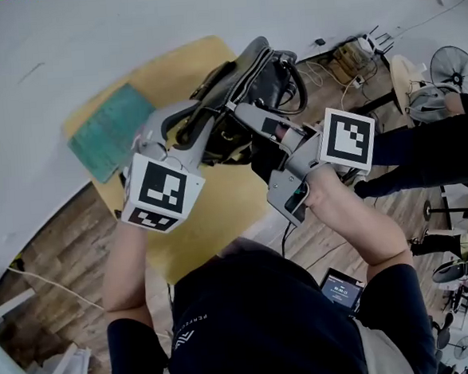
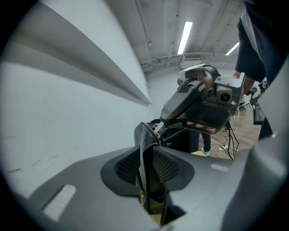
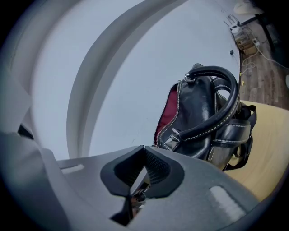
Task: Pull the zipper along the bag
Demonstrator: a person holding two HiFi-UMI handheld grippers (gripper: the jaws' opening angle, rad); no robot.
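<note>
A black leather bag (image 1: pixel 247 81) with a stitched handle (image 3: pixel 224 106) stands on the round yellow table (image 1: pixel 197 225). Its zipper is partly apart and shows red lining (image 3: pixel 170 108). My left gripper (image 1: pixel 194 133) is at the bag's near left end. In the left gripper view that end of the bag (image 2: pixel 148 144) sits between the jaws of the left gripper (image 2: pixel 145 164), which stand open around it. My right gripper (image 1: pixel 242 111) reaches to the bag's top from the right. It is shut on the metal zipper pull (image 3: pixel 137 186), also seen as the small tab (image 2: pixel 158 128).
A green mat (image 1: pixel 110 131) lies on the table left of the bag. A curved white wall (image 1: pixel 64 42) runs close behind. On the wooden floor at right are cables (image 1: pixel 337 63), a fan (image 1: pixel 453 67) and another person's legs (image 1: pixel 424 157).
</note>
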